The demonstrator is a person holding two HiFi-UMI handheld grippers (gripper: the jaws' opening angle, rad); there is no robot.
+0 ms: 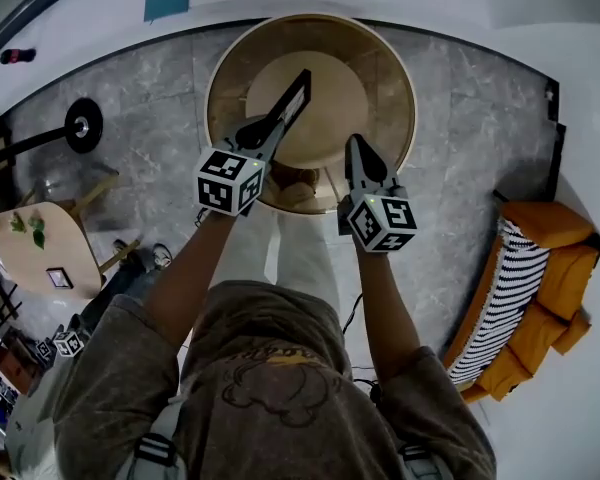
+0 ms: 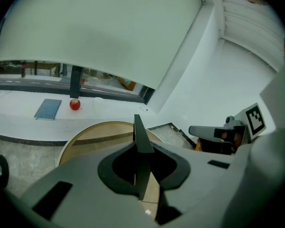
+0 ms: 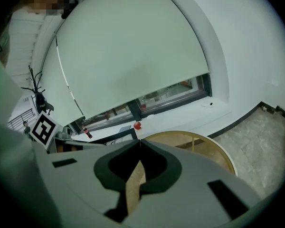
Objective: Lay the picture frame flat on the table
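Observation:
A thin black picture frame (image 1: 292,100) sticks out edge-on over the round wooden table (image 1: 388,60), tilted up and away from me. My left gripper (image 1: 270,133) is shut on its lower end. In the left gripper view the frame's dark edge (image 2: 141,137) stands upright between the two jaws, with the table (image 2: 92,133) behind it. My right gripper (image 1: 360,153) hovers just right of the frame above the table's near part. Its jaws meet at the tips (image 3: 139,140) with nothing between them. The left gripper view also catches the right gripper (image 2: 205,132) off to the side.
An orange sofa with a striped cushion (image 1: 525,288) stands to the right. At the left are a small wooden side table (image 1: 40,248) and a black round lamp base (image 1: 83,125). A red apple (image 2: 75,104) and a blue book (image 2: 47,109) lie on the white sill behind the table.

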